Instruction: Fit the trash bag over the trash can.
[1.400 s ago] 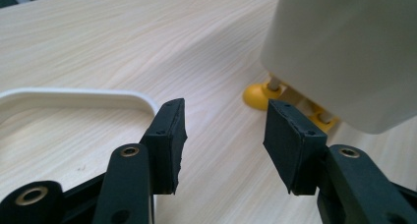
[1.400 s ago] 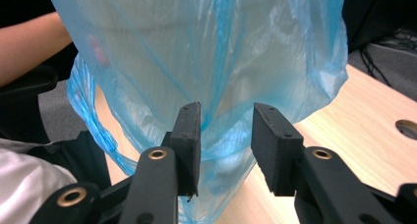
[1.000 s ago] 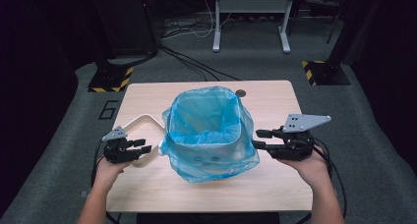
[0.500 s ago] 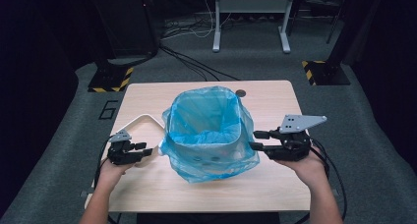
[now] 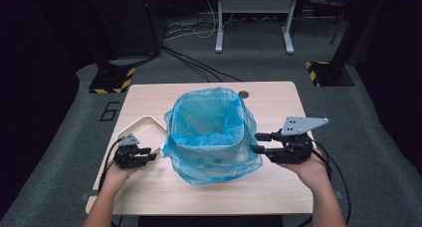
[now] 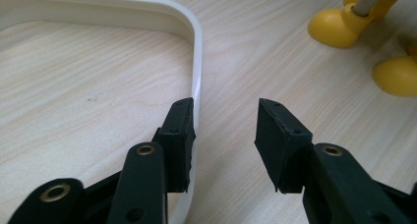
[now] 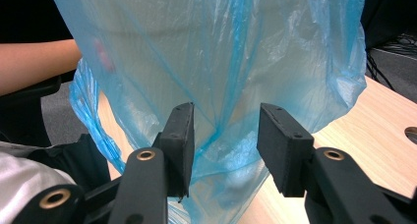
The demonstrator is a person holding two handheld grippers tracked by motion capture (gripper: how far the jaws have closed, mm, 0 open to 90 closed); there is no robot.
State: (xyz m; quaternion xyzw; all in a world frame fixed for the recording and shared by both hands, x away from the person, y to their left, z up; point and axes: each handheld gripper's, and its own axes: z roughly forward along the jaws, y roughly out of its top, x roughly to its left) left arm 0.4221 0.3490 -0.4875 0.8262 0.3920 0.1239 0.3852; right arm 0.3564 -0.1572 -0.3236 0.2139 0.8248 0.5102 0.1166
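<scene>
From the high view, a white bin lined with a thin, translucent blue plastic bag [image 5: 211,137] stands near the middle of the pale wooden table [image 5: 278,100]. My left gripper [image 5: 149,155] sits just beside the bag's left side, over the rim of a white rounded plastic tray [image 5: 144,120]. My right gripper [image 5: 259,142] points at the bag's right side, jaws parted.

In the left gripper view, my jaws stand partly apart and have just been closing, with bare wood between them; the left pad [image 6: 179,135] sits at the tray's rim [image 6: 196,42]. Yellow rounded plastic pieces [image 6: 339,25] lie farther off.

In the right gripper view, my jaws are parted, and a fold of the blue bag [image 7: 216,62] hangs between the pads, not pinched.
</scene>
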